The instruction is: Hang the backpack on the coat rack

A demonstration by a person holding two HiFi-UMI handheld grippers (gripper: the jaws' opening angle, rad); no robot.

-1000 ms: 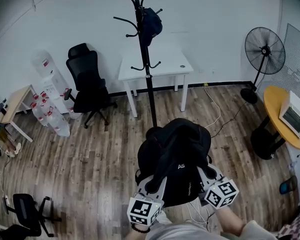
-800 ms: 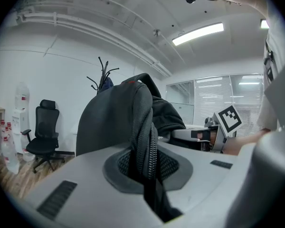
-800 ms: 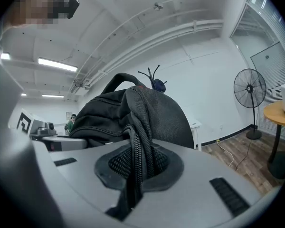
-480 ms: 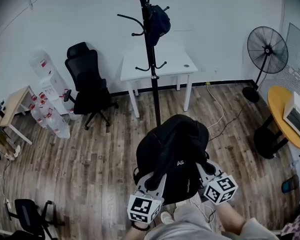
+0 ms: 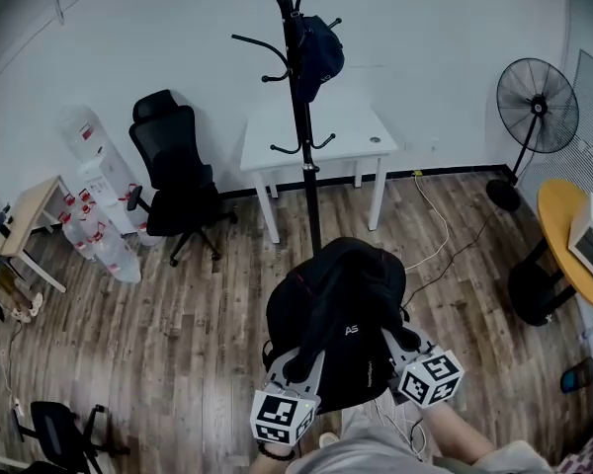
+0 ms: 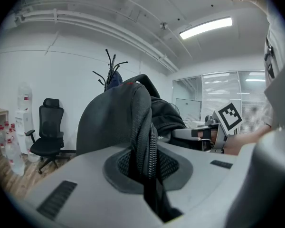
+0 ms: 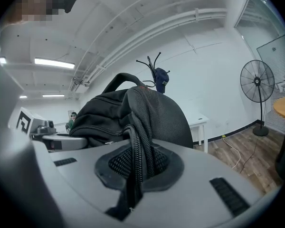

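Note:
A black backpack (image 5: 341, 314) hangs in the air between both grippers, in front of the person. My left gripper (image 5: 298, 360) is shut on its left shoulder strap (image 6: 145, 146). My right gripper (image 5: 397, 346) is shut on the right shoulder strap (image 7: 137, 148). The black coat rack (image 5: 301, 117) stands straight ahead beyond the backpack, with a dark cap (image 5: 318, 52) on one upper hook. In the gripper views the rack (image 6: 110, 72) (image 7: 154, 68) shows over the top of the backpack (image 6: 116, 120) (image 7: 128, 113).
A white table (image 5: 321, 141) stands behind the rack against the wall. A black office chair (image 5: 178, 181) and water bottles (image 5: 99, 230) are at the left, a standing fan (image 5: 534, 117) and an orange round table (image 5: 563, 225) at the right. A cable (image 5: 445, 235) lies on the wood floor.
The coat rack and white table have come closer in the head view as both grippers carry the backpack forward towards them. Both grips are unchanged.

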